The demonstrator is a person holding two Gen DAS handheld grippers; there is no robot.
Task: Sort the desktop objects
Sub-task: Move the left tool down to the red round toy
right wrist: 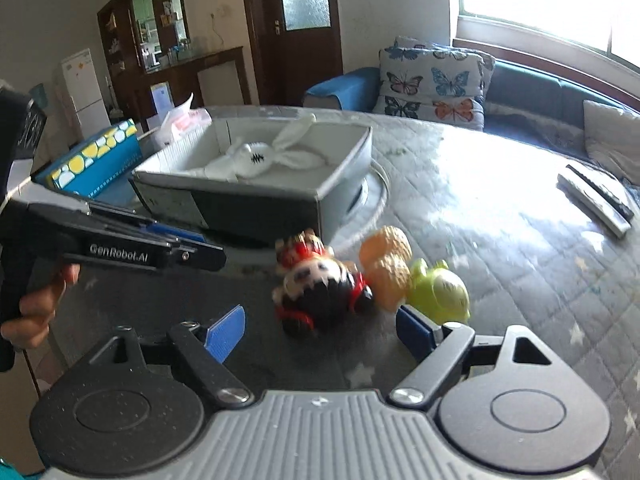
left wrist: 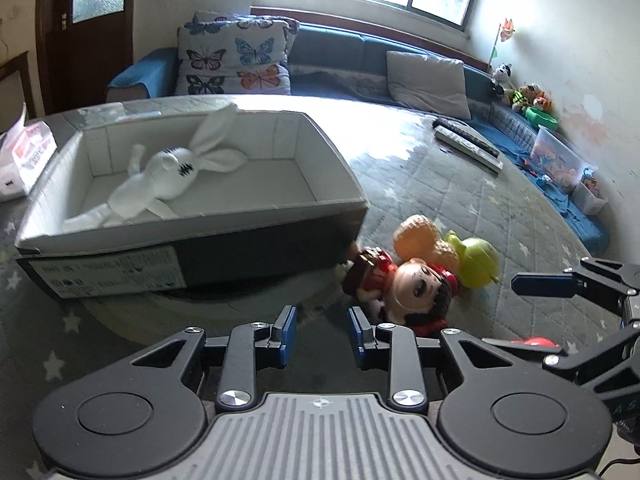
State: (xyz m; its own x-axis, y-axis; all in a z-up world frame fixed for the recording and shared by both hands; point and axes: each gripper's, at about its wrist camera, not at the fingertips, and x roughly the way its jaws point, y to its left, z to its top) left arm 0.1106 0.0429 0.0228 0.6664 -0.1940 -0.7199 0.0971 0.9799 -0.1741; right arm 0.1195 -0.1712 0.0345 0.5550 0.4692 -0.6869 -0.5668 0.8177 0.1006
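Observation:
A white plush rabbit [left wrist: 160, 176] lies in an open cardboard box [left wrist: 192, 240] on the quilted table. To the box's right lie a doll in red with dark hair [left wrist: 404, 292], an orange peanut-shaped toy [left wrist: 424, 240] and a green toy [left wrist: 478, 258], touching one another. My left gripper [left wrist: 322, 332] is open and empty, just left of the doll. My right gripper [right wrist: 320, 330] is open wide and empty, close in front of the doll [right wrist: 320, 284], with the peanut toy [right wrist: 386, 264] and the green toy [right wrist: 438, 290] behind its right finger. The box [right wrist: 260, 200] stands beyond.
Two remote controls [left wrist: 468, 142] lie at the table's far right. A tissue pack [left wrist: 28, 156] sits left of the box and a blue patterned box [right wrist: 94, 160] beside it. A sofa with butterfly cushions [left wrist: 236, 60] runs behind the table. The left gripper's body [right wrist: 120, 240] reaches in at the left.

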